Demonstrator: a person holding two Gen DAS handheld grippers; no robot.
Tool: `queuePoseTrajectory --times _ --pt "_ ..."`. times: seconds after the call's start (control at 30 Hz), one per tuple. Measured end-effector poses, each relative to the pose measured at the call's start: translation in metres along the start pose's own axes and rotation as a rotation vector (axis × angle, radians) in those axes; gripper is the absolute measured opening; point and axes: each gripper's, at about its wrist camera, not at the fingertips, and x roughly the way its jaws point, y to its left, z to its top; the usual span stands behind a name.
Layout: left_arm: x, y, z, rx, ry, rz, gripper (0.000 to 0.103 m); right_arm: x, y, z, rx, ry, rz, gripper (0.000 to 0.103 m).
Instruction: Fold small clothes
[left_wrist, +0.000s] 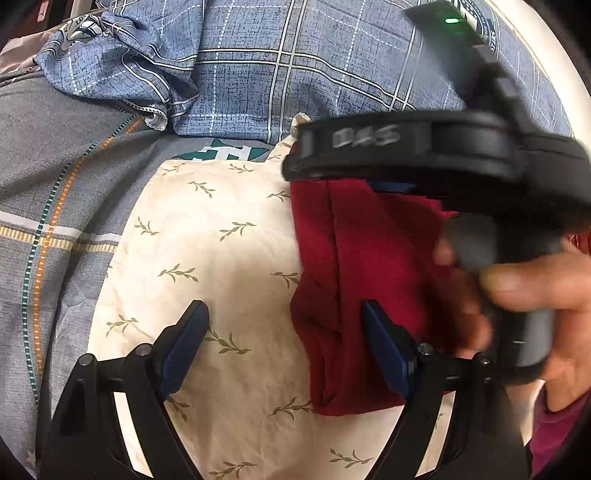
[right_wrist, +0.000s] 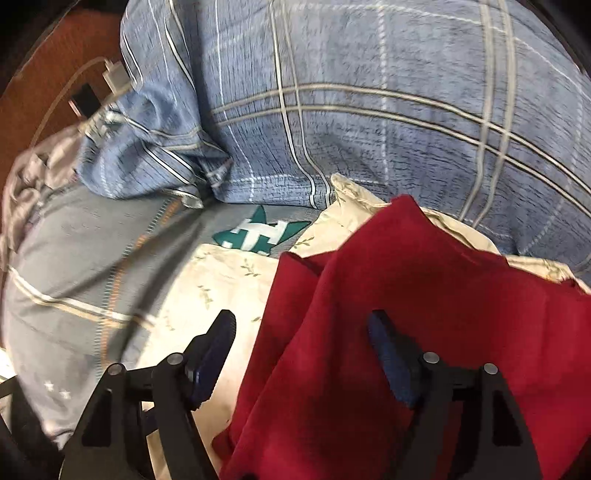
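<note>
A dark red garment (left_wrist: 354, 273) lies folded on a cream pillowcase with leaf print (left_wrist: 207, 243). My left gripper (left_wrist: 284, 314) is open just above it, its right finger over the garment's left edge and its left finger over the cream cloth. The right gripper's black body (left_wrist: 424, 147), held in a hand, hovers over the garment's far right part. In the right wrist view the red garment (right_wrist: 388, 314) lies in loose layered folds, and my right gripper (right_wrist: 303, 325) is open above it, empty.
A blue plaid pillow (right_wrist: 369, 110) lies behind the cream cloth (right_wrist: 221, 280). A grey plaid bedsheet (left_wrist: 55, 192) spreads to the left. A charger and cable (right_wrist: 110, 79) sit on the wooden surface at far left.
</note>
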Motion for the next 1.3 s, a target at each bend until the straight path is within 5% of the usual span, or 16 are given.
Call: queuePoseTrajectory --times 0.03,0.07,0.1,0.13,0.3,0.47,0.67,0.73,0.8,0.83,0.93,1.0,1.03,1.3 --pt "0.0 0.001 0.0 -0.003 0.001 -0.006 0.085 0.003 0.002 0.001 -0.02 -0.008 -0.019 0.074" --pt "0.0 0.002 0.001 -0.007 0.002 -0.014 0.085 0.005 0.004 0.002 -0.052 -0.013 -0.044 0.058" --pt "0.0 0.004 0.002 -0.015 0.003 -0.026 0.085 0.006 0.004 0.003 -0.067 -0.019 -0.072 0.028" --pt "0.0 0.005 0.003 -0.021 0.004 -0.04 0.085 0.005 0.002 0.004 -0.071 -0.026 -0.098 0.023" --pt "0.001 0.001 0.007 -0.03 0.004 -0.151 0.086 -0.018 -0.03 0.004 0.049 -0.075 0.058 0.015" --pt "0.01 -0.005 0.008 0.008 0.013 -0.14 0.086 -0.033 -0.033 0.002 0.051 -0.104 0.086 0.014" --pt "0.016 -0.003 0.011 -0.001 -0.012 -0.146 0.085 -0.049 -0.032 0.0 0.036 -0.124 0.099 0.014" --pt "0.016 -0.003 0.011 0.001 -0.025 -0.152 0.072 -0.05 -0.032 -0.001 0.035 -0.124 0.099 0.014" --pt "0.015 -0.006 0.011 0.013 -0.022 -0.184 0.045 -0.05 -0.034 -0.001 0.042 -0.115 0.104 0.014" --pt "0.014 -0.007 0.011 0.02 -0.024 -0.186 0.044 -0.049 -0.034 -0.001 0.043 -0.108 0.105 0.015" --pt "0.007 -0.008 0.011 0.027 -0.049 -0.183 0.032 -0.049 -0.035 -0.002 0.076 -0.09 0.127 0.028" --pt "0.005 -0.003 0.012 -0.007 -0.046 -0.2 0.027 -0.049 -0.035 -0.003 0.093 -0.072 0.143 0.06" --pt "0.005 -0.001 0.012 -0.016 -0.046 -0.203 0.027 -0.05 -0.034 -0.004 0.096 -0.067 0.145 0.068" --pt "-0.001 -0.005 0.008 0.015 -0.058 -0.176 0.027 -0.018 -0.007 0.004 0.027 0.033 0.084 0.074"
